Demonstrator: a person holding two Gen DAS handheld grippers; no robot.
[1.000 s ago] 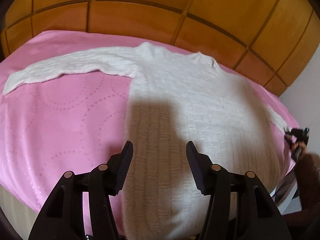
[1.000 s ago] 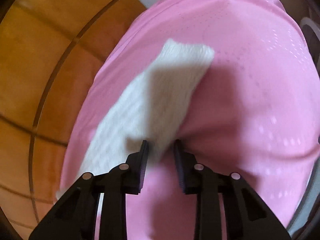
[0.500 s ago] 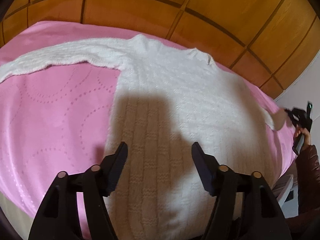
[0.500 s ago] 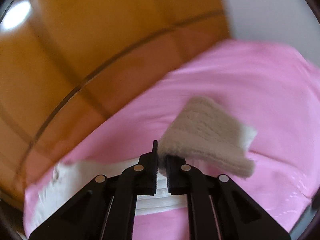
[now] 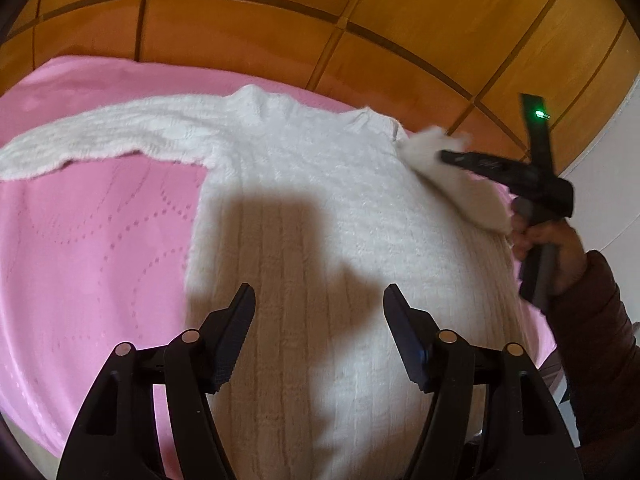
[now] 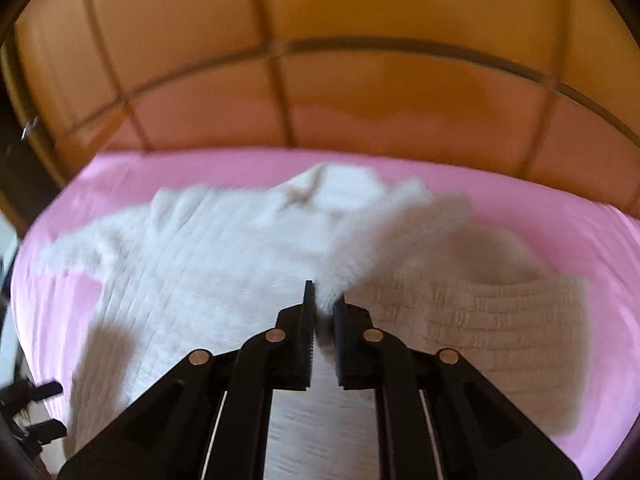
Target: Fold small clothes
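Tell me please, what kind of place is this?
Probably a bedroom at home. A white sweater lies spread on what looks like a bed with a pink sheet, and a panelled wooden headboard stands behind it.

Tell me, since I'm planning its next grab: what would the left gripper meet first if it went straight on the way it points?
Probably the white sweater's body, spread on the pink bedcover. The left gripper points down at it, jaws open and empty.

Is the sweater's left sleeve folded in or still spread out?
Spread: the left sleeve lies flat on the pink sheet, stretched away from the body.
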